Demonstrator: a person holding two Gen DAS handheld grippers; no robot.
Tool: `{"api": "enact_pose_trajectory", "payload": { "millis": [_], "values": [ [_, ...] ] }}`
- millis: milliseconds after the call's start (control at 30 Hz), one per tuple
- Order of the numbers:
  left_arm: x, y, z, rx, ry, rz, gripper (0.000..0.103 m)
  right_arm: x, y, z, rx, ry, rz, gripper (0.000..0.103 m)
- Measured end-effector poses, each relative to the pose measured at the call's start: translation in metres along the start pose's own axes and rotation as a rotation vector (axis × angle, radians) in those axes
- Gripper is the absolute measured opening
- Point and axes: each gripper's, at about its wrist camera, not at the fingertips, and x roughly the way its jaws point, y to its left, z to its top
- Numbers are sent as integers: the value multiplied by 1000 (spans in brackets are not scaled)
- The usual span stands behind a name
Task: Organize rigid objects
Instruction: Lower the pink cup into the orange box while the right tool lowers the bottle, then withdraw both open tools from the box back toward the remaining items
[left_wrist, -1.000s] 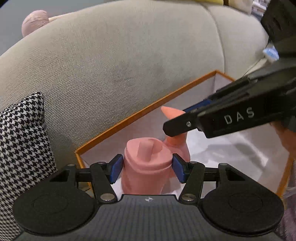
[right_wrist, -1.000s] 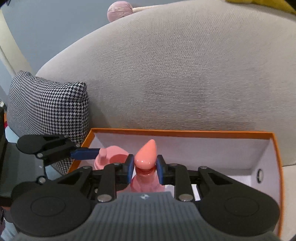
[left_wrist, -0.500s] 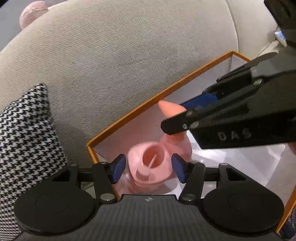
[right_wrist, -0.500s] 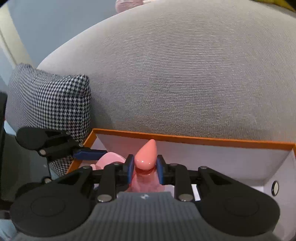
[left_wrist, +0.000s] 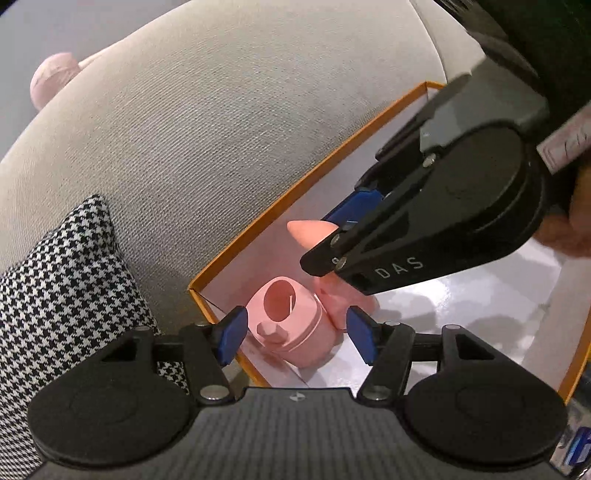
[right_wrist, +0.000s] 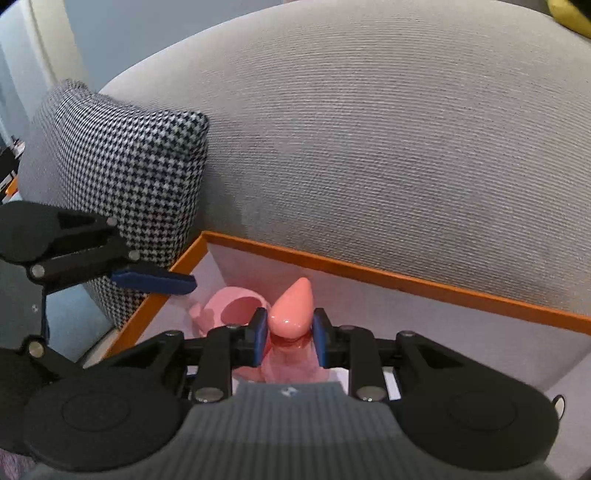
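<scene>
Right claw (right_wrist: 289, 345) pinches the teardrop-topped pink piece (right_wrist: 291, 314) inside the orange-rimmed box (right_wrist: 406, 282), left claw (left_wrist: 293, 338) spread around the pink cup (left_wrist: 291, 325) at its nine o'clock, risking a knock.

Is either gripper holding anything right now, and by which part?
The right gripper grips the pink bottle just below its pointed stopper. The left gripper holds nothing; the pink cup sits free between its pads.
</scene>
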Motion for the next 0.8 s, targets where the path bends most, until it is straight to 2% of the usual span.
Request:
{"api": "enact_pose_trajectory", "payload": {
  "millis": [167,433,533,600,633,700,733,800],
  "values": [
    [9,-5,-1,-15,-13,6,67,-2,9,2,-62,13,22,35],
    [-34,-3,-24,-122,-120,2,66,-14,11,-7,-110,87,4,40],
    [-50,-1,-35,-185,-149,6,66,-8,12,-12,-125,141,10,40],
    [-55,4,-38,-238,-145,3,66,3,20,-15,-175,195,-19,40],
    [-56,7,-40,-259,-129,2,64,10,24,-18,-204,221,-37,40],
    [-50,17,-40,-284,-86,1,53,22,29,-21,-242,262,-48,39],
    [-50,18,-42,-302,-74,-5,52,27,31,-22,-255,275,-46,38],
    [-51,24,-48,-359,-53,-45,42,34,33,-22,-276,288,-53,32]
  ]
}}
